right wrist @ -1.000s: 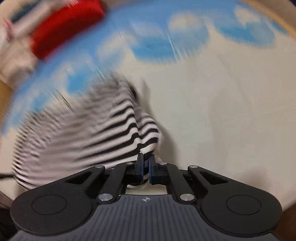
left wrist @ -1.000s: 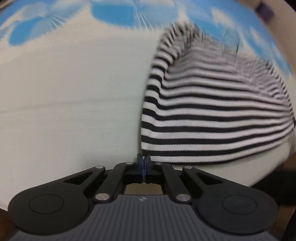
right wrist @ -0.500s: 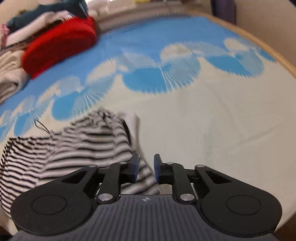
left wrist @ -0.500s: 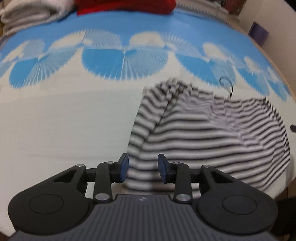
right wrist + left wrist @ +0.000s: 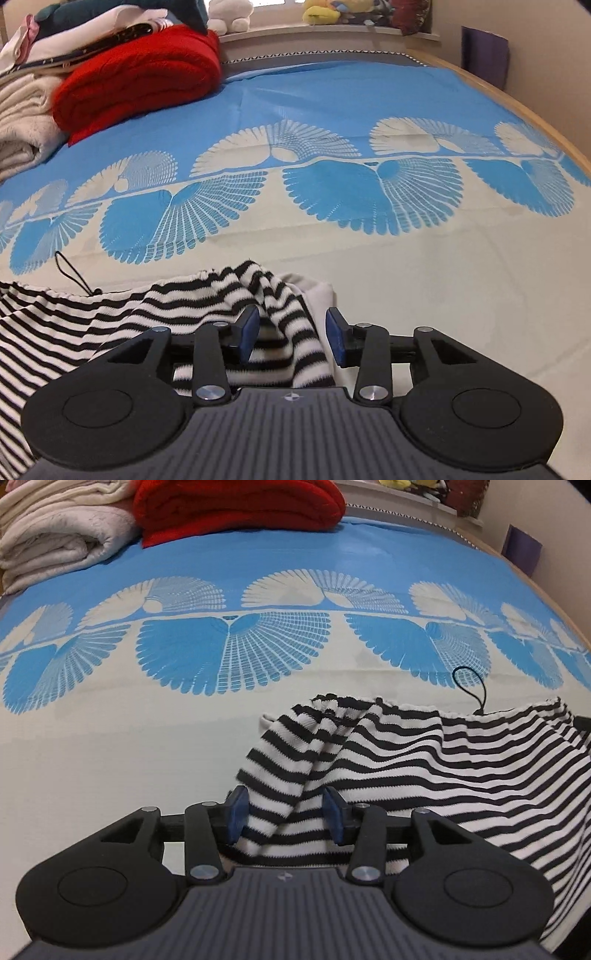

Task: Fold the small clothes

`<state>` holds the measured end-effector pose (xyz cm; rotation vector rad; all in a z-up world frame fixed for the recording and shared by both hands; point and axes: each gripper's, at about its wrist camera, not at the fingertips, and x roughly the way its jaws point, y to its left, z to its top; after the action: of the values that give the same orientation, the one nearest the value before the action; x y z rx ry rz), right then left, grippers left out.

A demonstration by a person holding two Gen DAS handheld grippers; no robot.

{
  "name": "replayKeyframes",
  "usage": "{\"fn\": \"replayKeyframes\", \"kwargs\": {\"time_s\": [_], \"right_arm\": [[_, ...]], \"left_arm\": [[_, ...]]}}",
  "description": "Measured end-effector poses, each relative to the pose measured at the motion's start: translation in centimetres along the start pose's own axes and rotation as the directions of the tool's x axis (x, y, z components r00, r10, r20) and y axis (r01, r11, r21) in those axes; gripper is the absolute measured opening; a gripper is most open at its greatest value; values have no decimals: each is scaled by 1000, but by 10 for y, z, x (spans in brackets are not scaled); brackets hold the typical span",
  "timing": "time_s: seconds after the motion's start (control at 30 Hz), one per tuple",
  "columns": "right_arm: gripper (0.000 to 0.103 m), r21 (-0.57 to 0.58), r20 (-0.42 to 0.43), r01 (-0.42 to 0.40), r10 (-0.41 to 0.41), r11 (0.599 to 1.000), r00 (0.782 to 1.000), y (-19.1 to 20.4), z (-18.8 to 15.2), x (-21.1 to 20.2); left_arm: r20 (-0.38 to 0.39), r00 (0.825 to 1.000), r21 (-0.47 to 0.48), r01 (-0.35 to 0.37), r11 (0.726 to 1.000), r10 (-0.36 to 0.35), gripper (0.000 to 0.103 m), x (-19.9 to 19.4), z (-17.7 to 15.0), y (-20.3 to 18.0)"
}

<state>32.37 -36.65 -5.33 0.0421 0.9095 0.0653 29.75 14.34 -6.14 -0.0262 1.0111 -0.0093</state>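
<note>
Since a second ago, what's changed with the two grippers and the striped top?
Both grippers let go: the left gripper and right gripper were shut and their jaws are now opening, pads off the striped top, whose bunched corners lie between them. The top sits rumpled, still on the blue-patterned sheet.

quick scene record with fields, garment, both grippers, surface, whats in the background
garment: striped garment, black and white, rumpled, thin black loop at its far edge
left gripper: jaws opening, a fold of the stripes between the pads, not pinched
right gripper: jaws opening, striped fabric between the pads
surface: blue and cream patterned sheet
background: folded red blanket, cream blankets beside it
</note>
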Motion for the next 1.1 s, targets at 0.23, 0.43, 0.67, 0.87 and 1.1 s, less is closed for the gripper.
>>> {"fn": "replayKeyframes", "kwargs": {"time_s": [0.23, 0.43, 0.67, 0.87, 1.1], "right_arm": [[15, -9, -17, -1, 1, 1000, 1000, 1, 7, 21], [3, 24, 101, 22, -24, 999, 995, 3, 20, 12], [7, 12, 73, 106, -107, 994, 992, 15, 25, 25], [44, -40, 51, 140, -138, 989, 989, 24, 24, 14], [49, -60, 91, -15, 20, 998, 996, 13, 13, -40]], "left_arm": [[11, 1000, -69, 3, 998, -2, 48, 21, 16, 8], [132, 991, -161, 28, 987, -7, 4, 12, 32, 21], [-12, 999, -113, -32, 993, 31, 16, 40, 30, 12], [112, 994, -116, 13, 993, 0, 44, -13, 30, 21], [46, 992, -132, 120, 984, -115, 46, -38, 11, 25]]}}
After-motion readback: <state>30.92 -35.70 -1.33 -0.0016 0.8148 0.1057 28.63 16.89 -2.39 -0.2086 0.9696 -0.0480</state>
